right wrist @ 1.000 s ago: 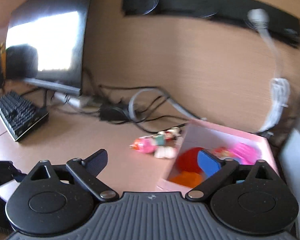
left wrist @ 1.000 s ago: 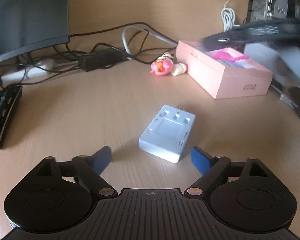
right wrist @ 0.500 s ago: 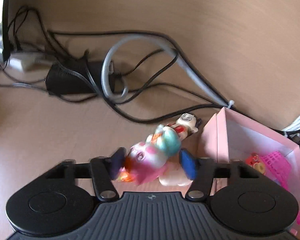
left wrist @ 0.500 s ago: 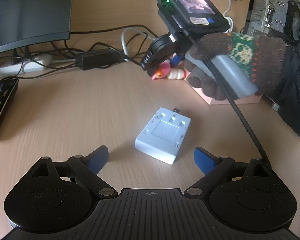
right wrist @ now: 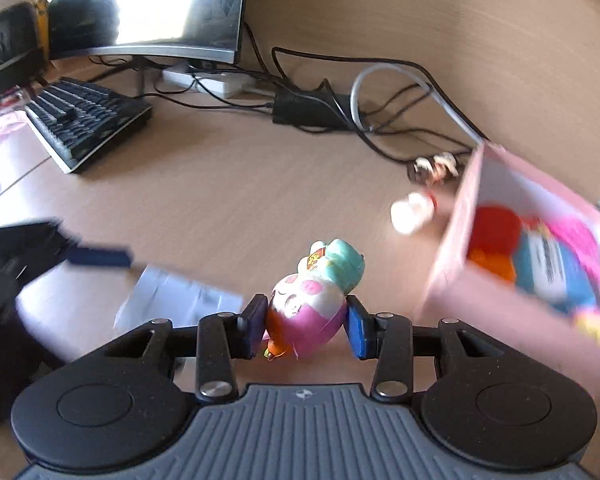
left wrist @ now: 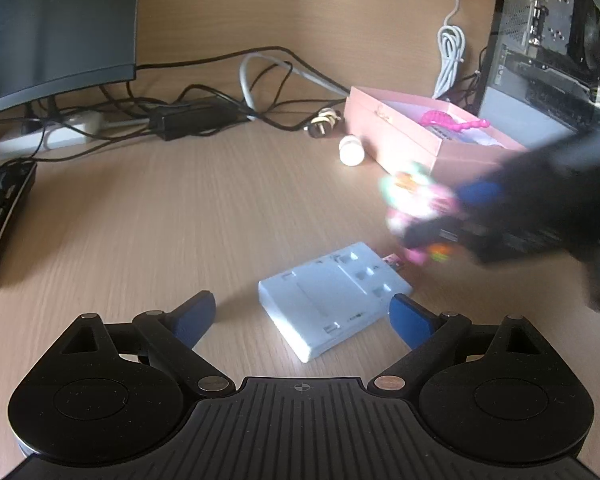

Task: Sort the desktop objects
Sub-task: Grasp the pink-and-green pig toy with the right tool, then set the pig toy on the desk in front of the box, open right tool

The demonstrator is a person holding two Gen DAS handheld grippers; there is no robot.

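Observation:
My right gripper [right wrist: 306, 326] is shut on a pink-and-white toy figure [right wrist: 312, 308] with a teal hat, held clear of the desk. In the left wrist view the same toy [left wrist: 416, 208] shows blurred at the right, in the right gripper [left wrist: 452, 212]. My left gripper [left wrist: 302, 316] stands open low over the desk, its blue pads either side of a pale grey plastic block [left wrist: 332, 300] without touching it. A pink box [right wrist: 512, 264] with colourful items inside sits to the right; it is also in the left wrist view [left wrist: 420, 136]. A small white piece [left wrist: 351, 151] lies by the box.
A monitor [left wrist: 52, 28], a black keyboard [right wrist: 84, 120], a power strip [left wrist: 48, 136] and tangled cables [left wrist: 228, 100] line the back of the wooden desk. A computer case [left wrist: 556, 48] stands at the far right. A small brown-and-white figure [right wrist: 436, 166] lies by the cables.
The right gripper closed on the toy beside the box, lifted it and carried it toward the near right, above the grey block. The left gripper stayed put.

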